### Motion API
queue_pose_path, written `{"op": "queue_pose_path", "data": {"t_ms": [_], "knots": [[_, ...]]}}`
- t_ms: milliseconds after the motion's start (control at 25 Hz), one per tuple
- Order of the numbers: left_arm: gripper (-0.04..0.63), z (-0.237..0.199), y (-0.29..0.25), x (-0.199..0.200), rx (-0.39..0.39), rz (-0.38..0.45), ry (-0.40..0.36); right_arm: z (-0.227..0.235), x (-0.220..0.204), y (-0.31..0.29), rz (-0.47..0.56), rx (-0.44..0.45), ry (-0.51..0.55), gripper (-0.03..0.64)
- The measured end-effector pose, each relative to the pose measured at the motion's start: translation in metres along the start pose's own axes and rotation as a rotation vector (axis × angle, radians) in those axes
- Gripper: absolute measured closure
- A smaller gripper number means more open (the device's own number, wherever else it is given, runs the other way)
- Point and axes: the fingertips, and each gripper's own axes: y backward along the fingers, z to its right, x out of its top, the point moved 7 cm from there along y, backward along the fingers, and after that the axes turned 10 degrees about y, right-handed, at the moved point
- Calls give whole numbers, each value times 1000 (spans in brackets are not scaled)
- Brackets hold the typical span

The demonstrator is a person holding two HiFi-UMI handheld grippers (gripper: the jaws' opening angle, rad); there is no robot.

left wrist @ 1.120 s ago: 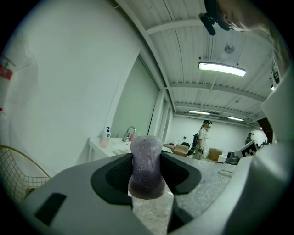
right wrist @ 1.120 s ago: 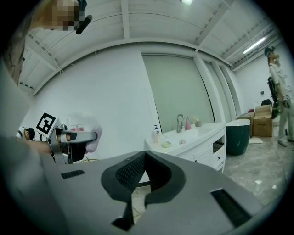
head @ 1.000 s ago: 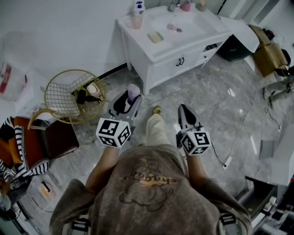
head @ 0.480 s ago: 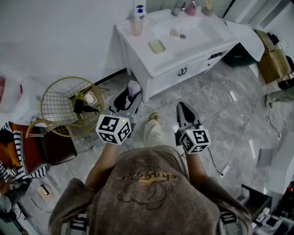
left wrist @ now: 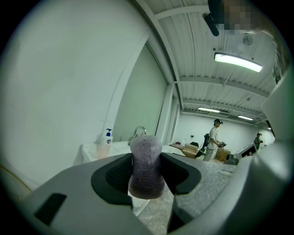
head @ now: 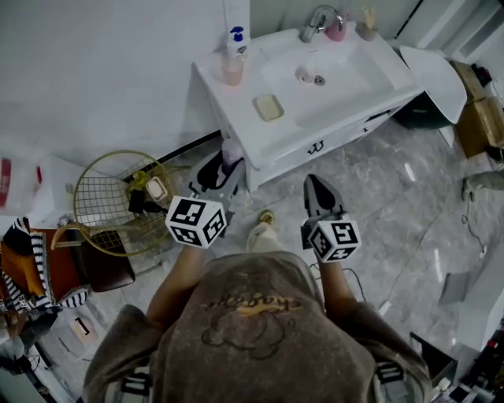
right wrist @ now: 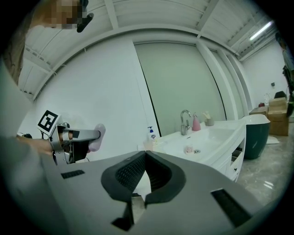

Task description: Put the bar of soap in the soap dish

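- the left gripper (head: 224, 164) is holding the bar of soap (left wrist: 146, 166): its jaws are closing on the purple bar from both sides, and the bar is standing upright between the pads with its rounded top sticking out above them.
- the right gripper (head: 316, 187) is carrying nothing; its jaws are pressing together at the tips.
- the soap is hanging in the air in front of the person, over the floor (head: 394, 197) and short of the white vanity (head: 287, 132), so the pick-up part is looking done.
- the placing is not yet done: the small yellowish tray (head: 268, 107) on the counter, left of the basin, is probably the soap dish, though it is too small here to be sure. it is lying well apart from the bar.
- what is remaining, in my judgement, is bringing the bar over the counter, lowering it into that tray and opening the jaws.
- the counter is also bearing a pump bottle (head: 233, 61) at its back corner, and a tap (head: 313, 22) and a pink bottle (head: 339, 30) behind the basin.
- the floor is showing grey marble-like tiles; a gold wire basket (head: 118, 201) is standing by the wall at the left, beside a dark seat (head: 98, 252).
- the room is looking large and bright, with strip lights (left wrist: 238, 62) on the ceiling and another person (left wrist: 213, 140) standing far behind.
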Motion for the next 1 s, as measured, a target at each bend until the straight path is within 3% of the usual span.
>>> {"op": "queue_pose_path", "data": {"t_ms": [480, 720, 1000], "knots": [[408, -18, -96, 26, 17, 0, -4, 74, 22, -77, 6, 24, 11, 615], [408, -27, -122, 34, -5, -12, -5, 83, 26, -94, 14, 19, -22, 615], [408, -39, -152, 46, -60, -62, -49, 92, 39, -107, 26, -47, -35, 616]]}}
